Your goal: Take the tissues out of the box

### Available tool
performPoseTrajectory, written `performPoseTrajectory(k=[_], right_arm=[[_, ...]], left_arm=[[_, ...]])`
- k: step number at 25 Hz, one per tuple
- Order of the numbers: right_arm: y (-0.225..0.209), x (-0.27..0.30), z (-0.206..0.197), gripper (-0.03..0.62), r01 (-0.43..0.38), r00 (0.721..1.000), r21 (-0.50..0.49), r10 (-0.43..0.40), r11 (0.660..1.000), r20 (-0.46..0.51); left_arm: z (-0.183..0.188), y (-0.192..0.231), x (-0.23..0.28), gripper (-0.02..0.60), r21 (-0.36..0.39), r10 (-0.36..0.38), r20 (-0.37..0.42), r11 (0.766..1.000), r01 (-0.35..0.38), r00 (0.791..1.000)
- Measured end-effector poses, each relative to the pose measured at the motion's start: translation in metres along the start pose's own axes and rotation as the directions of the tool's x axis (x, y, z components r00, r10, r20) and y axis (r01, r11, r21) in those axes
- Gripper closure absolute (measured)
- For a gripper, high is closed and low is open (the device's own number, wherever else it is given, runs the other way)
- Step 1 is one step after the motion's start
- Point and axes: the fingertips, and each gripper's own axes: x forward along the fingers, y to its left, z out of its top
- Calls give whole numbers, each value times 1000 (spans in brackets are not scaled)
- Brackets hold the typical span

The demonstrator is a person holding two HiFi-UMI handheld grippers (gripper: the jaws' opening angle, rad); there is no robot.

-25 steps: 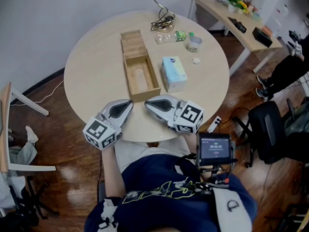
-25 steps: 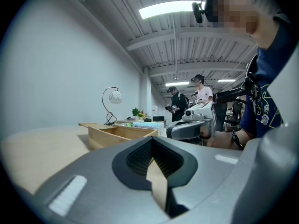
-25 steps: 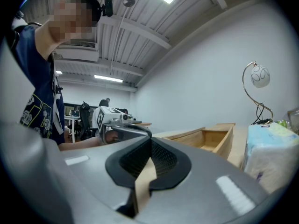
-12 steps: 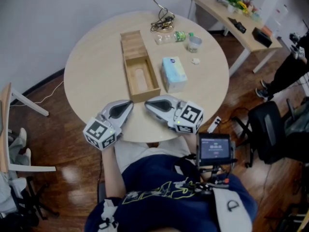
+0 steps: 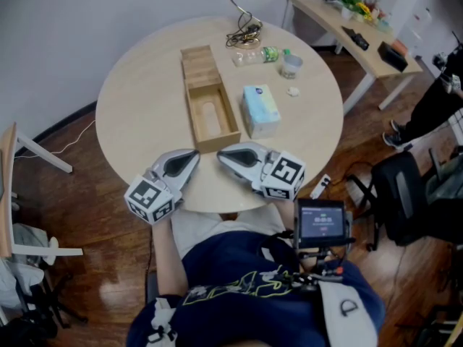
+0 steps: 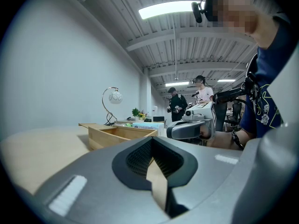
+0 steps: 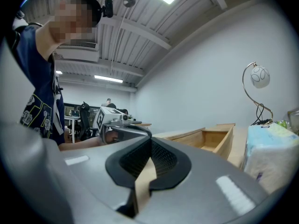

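Observation:
A long open wooden box (image 5: 208, 101) lies in the middle of the round table (image 5: 137, 114), with nothing showing in its compartment. A pale blue-green tissue pack (image 5: 260, 110) lies on the table just right of the box. It also shows at the right edge of the right gripper view, tissue pack (image 7: 273, 157). My left gripper (image 5: 194, 154) rests near the table's front edge, shut and empty. My right gripper (image 5: 221, 154) lies beside it, tip towards tip, also shut and empty. The two tips sit just in front of the box's near end.
At the table's far side are a curved lamp with cables (image 5: 244, 22), a lying plastic bottle (image 5: 262, 53) and a cup (image 5: 291, 64). A desk (image 5: 340, 19) stands at the back right, an office chair (image 5: 401, 194) on the right and a white chair (image 5: 14, 194) on the left.
Neither gripper has moved, nor has anything on the table. Only people's feet at the left and right edges of the head view have shifted.

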Motion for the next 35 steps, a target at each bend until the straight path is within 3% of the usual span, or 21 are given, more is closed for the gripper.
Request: performPoseTrajectory(k=[35], right_arm=[[0, 2, -1, 594, -2, 1000, -2, 2, 1000, -9]], left_arm=[[1, 0, 0, 581, 1, 1, -2, 1000, -1, 1000]])
